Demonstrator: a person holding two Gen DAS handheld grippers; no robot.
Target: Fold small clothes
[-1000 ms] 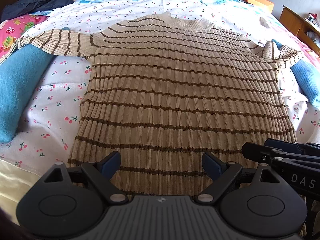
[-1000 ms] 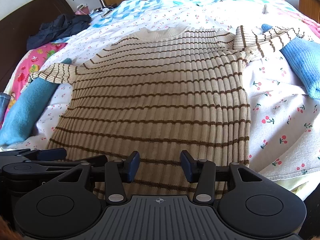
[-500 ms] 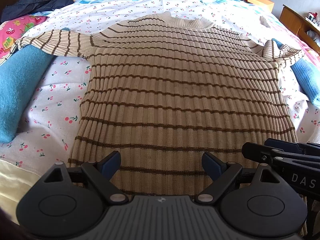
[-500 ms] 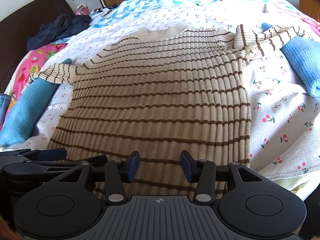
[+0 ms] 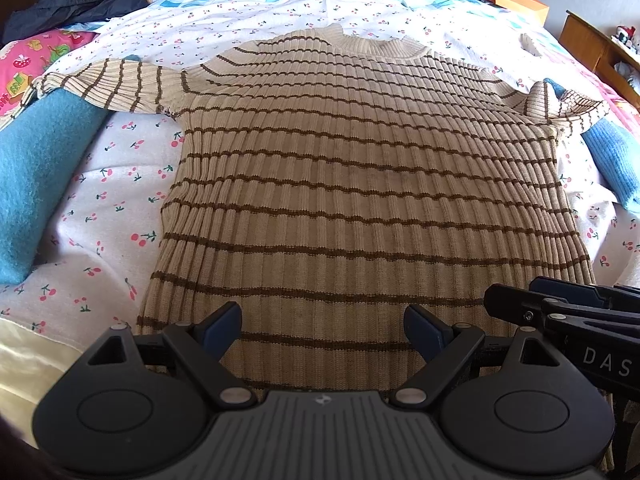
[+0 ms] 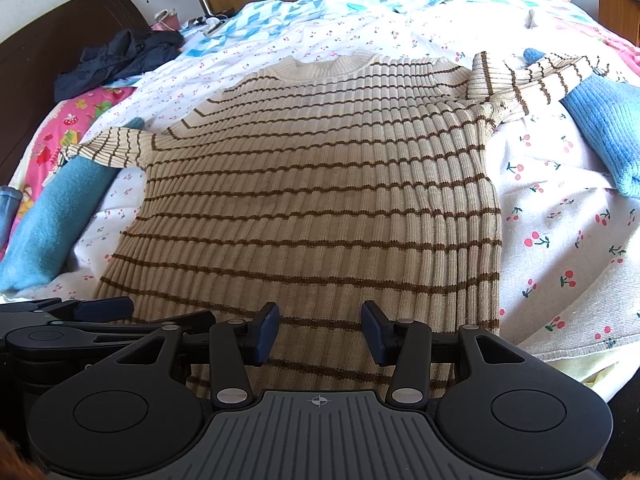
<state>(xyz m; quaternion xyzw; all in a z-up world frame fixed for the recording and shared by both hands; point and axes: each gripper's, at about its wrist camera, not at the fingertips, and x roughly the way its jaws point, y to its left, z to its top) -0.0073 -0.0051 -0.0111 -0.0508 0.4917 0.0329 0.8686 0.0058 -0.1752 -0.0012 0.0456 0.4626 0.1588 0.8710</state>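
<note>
Nothing has moved since the earlier frames: both grippers hang where they were and the sweater (image 5: 360,184) lies just as it did.

The left gripper (image 5: 322,330) has its jaws spread wide, with only knit showing in the gap below and nothing pinched. The right gripper (image 6: 320,332) holds a narrower gap, also empty, and sits just beside the left one over the near hem.

The sweater is spread flat on the bed (image 5: 120,208), hem nearest the tools, collar (image 5: 372,42) farthest ahead. No fold shows yet, so the task looks to be at its start: sleeves and body are all left to fold.

Ahead and to the left, one sleeve (image 5: 116,84) stretches out and rests partly on a blue cloth (image 5: 36,176). Ahead and to the right, the other sleeve (image 6: 532,76) is already bunched and overlaps a second blue cloth (image 6: 604,128). Those cloths crowd both sleeve ends and could be dragged along. Both side edges of the body have bare sheet beside them. The bed's near edge lies right under the tools, leaving little room to pull back.
</note>
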